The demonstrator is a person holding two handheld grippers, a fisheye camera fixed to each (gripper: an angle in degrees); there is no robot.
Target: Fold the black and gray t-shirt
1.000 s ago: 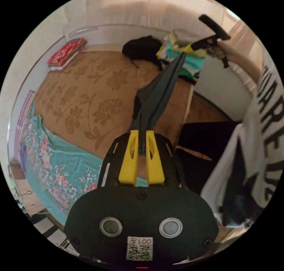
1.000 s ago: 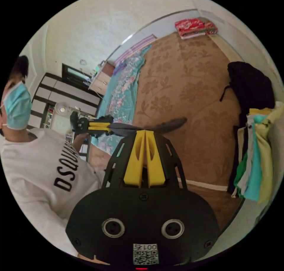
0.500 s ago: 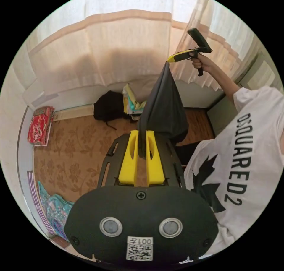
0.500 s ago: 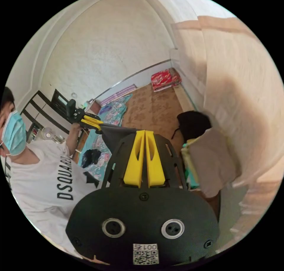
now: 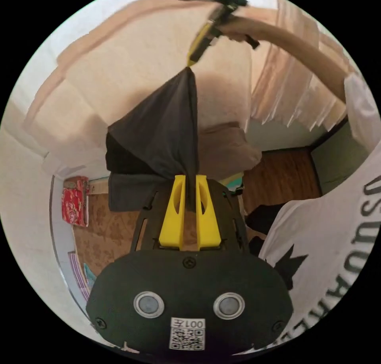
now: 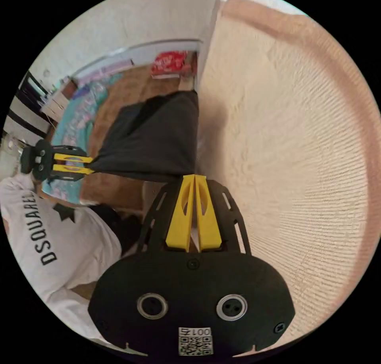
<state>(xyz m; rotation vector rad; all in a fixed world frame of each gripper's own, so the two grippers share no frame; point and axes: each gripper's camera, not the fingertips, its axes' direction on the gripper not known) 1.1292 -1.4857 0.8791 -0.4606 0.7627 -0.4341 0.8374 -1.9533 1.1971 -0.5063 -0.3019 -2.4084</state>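
High above the brown patterned bedspread (image 6: 115,114) hangs the t-shirt (image 5: 162,130) — stretched between left gripper (image 5: 189,181) and right gripper (image 6: 194,179), each clamped on a corner, cloth drooping beside the taut edge between them.

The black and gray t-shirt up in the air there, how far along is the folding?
Early on. Done: the t-shirt is picked up, the left tool and the right tool each clamped on its cloth. In hand: it hangs stretched between them, above the brown patterned cover. Left: no neat fold shows yet; it still has to be laid down and folded.
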